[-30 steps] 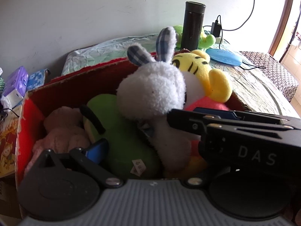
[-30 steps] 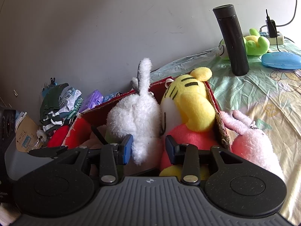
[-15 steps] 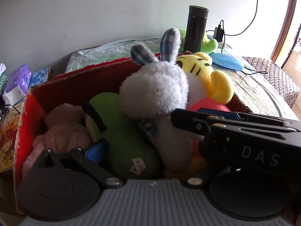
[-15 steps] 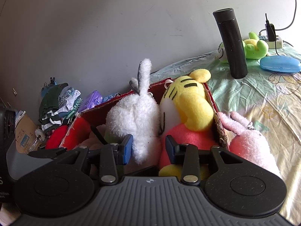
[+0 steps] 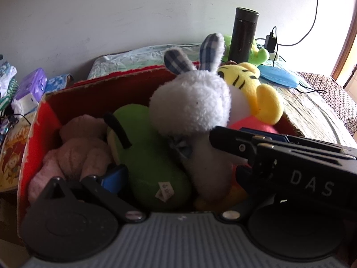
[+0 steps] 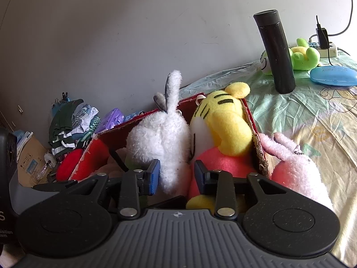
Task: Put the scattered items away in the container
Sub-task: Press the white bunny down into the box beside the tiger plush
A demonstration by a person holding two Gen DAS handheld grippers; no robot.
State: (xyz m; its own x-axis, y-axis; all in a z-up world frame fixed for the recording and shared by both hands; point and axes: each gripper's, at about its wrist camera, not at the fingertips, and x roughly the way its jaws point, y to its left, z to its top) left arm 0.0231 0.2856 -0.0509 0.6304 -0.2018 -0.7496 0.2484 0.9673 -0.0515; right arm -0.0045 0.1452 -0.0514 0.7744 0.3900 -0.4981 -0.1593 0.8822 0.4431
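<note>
A red cardboard box (image 5: 125, 84) (image 6: 256, 134) holds several plush toys: a white rabbit (image 5: 191, 107) (image 6: 160, 138) with plaid ears, a yellow tiger (image 5: 256, 93) (image 6: 225, 120), a green plush (image 5: 147, 156) and a pink plush (image 5: 78, 149). My right gripper (image 6: 176, 175) is open, its blue pads either side of the rabbit's lower body without pressing it. It also crosses the left wrist view as a black bar. My left gripper (image 5: 174, 178) is open over the box; only its left finger (image 5: 111, 176) shows. A pink pig plush (image 6: 296, 167) lies outside the box on the bed.
On the bed (image 6: 312, 111) behind the box stand a tall black flask (image 6: 276, 53) (image 5: 244, 34), a green frog plush (image 6: 303, 54), a blue case (image 6: 332, 76) and a power strip with cable (image 6: 323, 44). Folded clothes (image 6: 71, 122) and tissue packs (image 5: 31, 89) sit at left.
Both grippers have drawn back and up slightly from the box. The toys have not moved and the jaws kept their opening.
</note>
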